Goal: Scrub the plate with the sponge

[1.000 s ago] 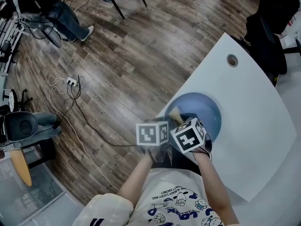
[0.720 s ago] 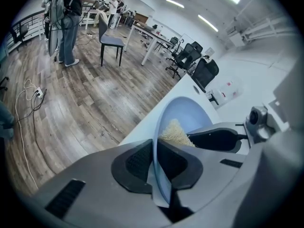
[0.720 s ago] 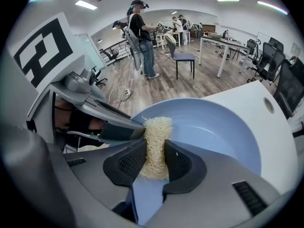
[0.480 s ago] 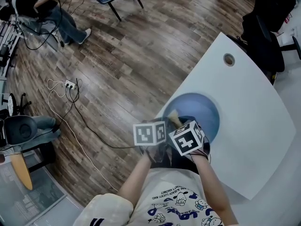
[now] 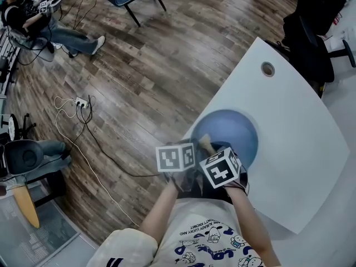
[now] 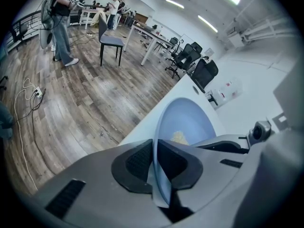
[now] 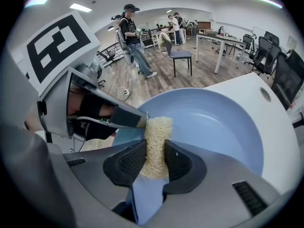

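The left tongs grip the blue plate, the right tongs clamp the sponge against it.

A: Is there any writing to read here?

B: Hardly any. The person's white shirt has a line of small dark print above cartoon figures, but the letters are too small to make out.

A: And the cubes?

B: The marker cube of the left tool and the second cube, of the right tool, bear only black-and-white square patterns, with no letters or numbers.

A: Anything further off?

B: In the left gripper view there is a white patch with red marks past the black chairs. It is too blurred to read.
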`<state>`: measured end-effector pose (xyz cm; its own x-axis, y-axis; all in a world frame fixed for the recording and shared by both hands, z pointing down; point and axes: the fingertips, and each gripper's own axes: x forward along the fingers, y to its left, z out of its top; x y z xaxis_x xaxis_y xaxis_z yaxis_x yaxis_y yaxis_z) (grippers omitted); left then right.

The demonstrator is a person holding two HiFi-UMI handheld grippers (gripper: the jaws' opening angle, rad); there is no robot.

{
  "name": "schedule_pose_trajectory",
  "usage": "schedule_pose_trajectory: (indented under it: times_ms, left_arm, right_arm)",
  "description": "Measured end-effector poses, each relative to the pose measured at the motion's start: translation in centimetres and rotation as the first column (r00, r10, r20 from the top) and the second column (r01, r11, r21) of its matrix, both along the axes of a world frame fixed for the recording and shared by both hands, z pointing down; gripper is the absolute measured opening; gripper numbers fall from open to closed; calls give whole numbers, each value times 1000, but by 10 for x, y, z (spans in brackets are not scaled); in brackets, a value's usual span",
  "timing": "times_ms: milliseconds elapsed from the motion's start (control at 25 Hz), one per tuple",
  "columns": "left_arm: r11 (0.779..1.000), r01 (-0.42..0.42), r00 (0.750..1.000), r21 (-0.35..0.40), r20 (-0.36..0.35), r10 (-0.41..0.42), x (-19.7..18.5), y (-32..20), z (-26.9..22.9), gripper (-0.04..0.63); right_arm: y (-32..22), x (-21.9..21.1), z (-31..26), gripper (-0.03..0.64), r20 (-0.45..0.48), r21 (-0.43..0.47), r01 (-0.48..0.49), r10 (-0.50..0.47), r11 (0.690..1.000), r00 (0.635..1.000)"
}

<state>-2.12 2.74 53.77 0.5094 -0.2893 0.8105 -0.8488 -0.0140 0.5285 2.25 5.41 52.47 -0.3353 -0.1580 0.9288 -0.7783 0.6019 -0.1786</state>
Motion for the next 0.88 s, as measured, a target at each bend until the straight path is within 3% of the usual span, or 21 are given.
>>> schedule_pose_trajectory:
  times_ms: [880]
  left_arm:
    - [1000,-24,1000,6,9,24,-1,-1,-1,31]
  right_arm:
    - [33,9,0,120,-43,-11,42,-42,999,998]
